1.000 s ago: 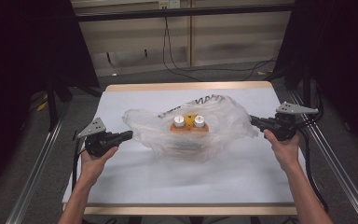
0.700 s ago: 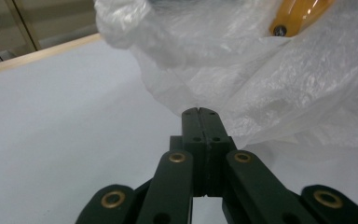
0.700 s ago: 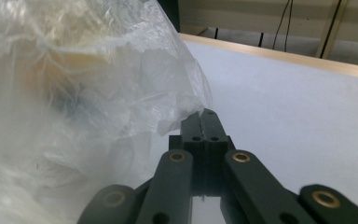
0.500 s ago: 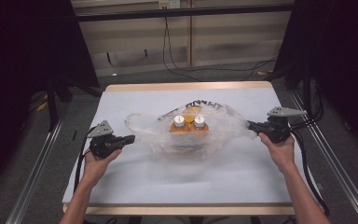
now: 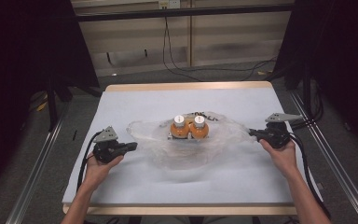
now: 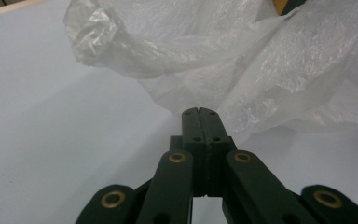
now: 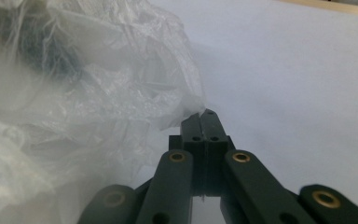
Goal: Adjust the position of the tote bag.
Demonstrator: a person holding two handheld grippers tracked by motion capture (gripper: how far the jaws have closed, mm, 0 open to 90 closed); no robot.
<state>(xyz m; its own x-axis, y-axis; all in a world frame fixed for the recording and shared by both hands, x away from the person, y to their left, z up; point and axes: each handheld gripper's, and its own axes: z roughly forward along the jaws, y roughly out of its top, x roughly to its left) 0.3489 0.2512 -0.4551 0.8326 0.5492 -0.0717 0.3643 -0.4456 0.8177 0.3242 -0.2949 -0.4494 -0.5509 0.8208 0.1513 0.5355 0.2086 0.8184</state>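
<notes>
Plastic bag: a clear, crinkled plastic bag (image 5: 186,144) lies spread flat near the middle of the tabletop (image 5: 135,100), pulled out wide to left and right.
Contents: two orange bottles (image 5: 189,128) with white caps stand upright side by side at the bag's centre, touching each other, on a small base I cannot make out.
Lettering: dark printing shows on the film just behind the bottles; too small to read.
Right tongs: the right tongs (image 5: 252,134) (image 7: 200,116) have their jaws pressed together on the bag's right edge; from the right gripper view a thin corner of film runs in between the tips.
Left tongs: the left tongs (image 5: 133,146) (image 6: 199,112) have their jaws closed flat against each other at the bag's left edge; the film lies just past the tips, and I cannot tell whether any is caught.
Hands: the left hand (image 5: 100,163) and right hand (image 5: 282,151) each grip a tool low over the tabletop, well apart.
</notes>
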